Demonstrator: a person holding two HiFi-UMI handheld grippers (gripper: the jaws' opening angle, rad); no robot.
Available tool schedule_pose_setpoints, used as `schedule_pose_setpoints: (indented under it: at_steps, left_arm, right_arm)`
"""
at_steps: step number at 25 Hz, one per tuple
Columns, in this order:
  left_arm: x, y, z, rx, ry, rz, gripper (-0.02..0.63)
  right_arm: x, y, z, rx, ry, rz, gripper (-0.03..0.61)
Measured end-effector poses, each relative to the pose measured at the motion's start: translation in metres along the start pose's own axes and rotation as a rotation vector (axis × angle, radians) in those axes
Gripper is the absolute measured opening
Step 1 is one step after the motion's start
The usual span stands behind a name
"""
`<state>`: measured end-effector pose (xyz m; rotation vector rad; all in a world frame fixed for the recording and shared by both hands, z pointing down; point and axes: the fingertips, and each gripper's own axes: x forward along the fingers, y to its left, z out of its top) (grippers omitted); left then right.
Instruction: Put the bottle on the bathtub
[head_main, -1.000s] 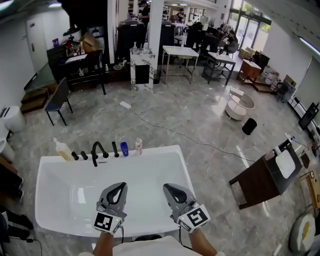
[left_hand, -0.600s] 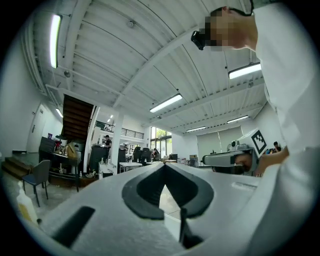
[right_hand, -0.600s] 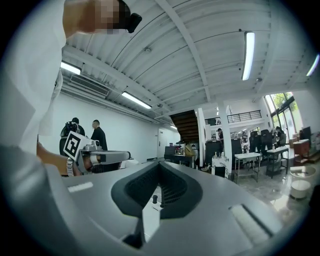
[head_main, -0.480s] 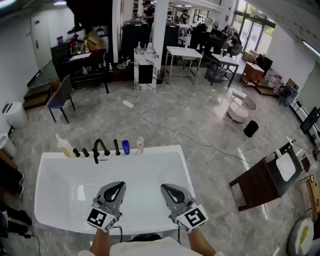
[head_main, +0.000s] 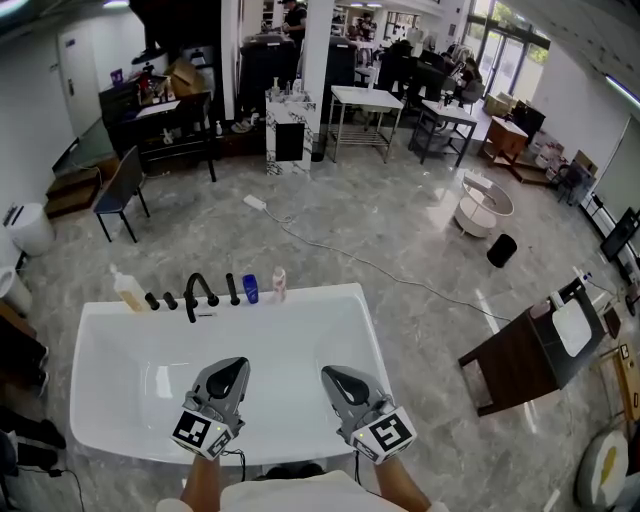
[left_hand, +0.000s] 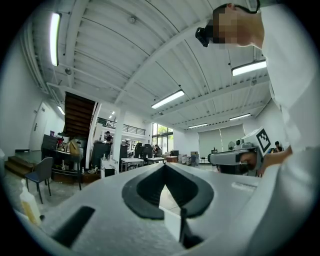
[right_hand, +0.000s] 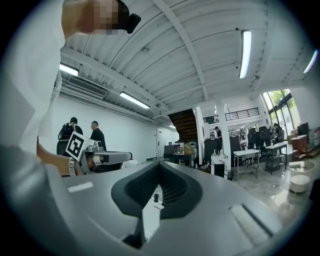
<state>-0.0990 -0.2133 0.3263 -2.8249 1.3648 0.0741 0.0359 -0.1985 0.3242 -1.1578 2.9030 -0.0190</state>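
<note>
We are holding two grippers over the near end of the tub (head_main: 320, 297), one in each hand. The left gripper (head_main: 233, 372) and the right gripper (head_main: 335, 378) are each showing a smooth grey plastic shell, dark ribbed pads (left_hand: 142, 192) and a cube (head_main: 205, 432) with a black-and-white square marker at the back. On both, the jaws are meeting at the tips, leaving a small leaf-shaped hollow behind them with nothing in it, so neither is gripping anything.

The tub is white and glossy, rectangular with rounded corners, and its deep basin is catching soft reflections. It is sitting on a floor (head_main: 400, 230) of polished grey marbled tile.

Along the far rim we are counting three bottles, one faucet (head_main: 197, 296), two short knobs (head_main: 152, 300) and one taller lever (head_main: 232, 290). The fittings are all matt black, and the faucet is arching up and over toward the basin.

The bottles are all standing upright on that far rim, well apart from both grippers. The yellow bottle (head_main: 127, 291) is at the left end, squat and translucent with a narrow pale neck. The blue bottle (head_main: 249, 292) is small and dark, just right of the lever. The pink bottle (head_main: 279, 285) is slim and pale, just beside the blue one on its right.
</note>
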Motion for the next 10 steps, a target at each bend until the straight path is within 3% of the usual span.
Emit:
schedule_pose_setpoints:
  at_steps: [10]
  left_arm:
    - [0.0031, -0.0047, -0.0003, 0.013, 0.009, -0.011, 0.003]
  right_arm:
    - [0.0024, 0.0025, -0.0001, 0.008, -0.001, 0.005, 0.009]
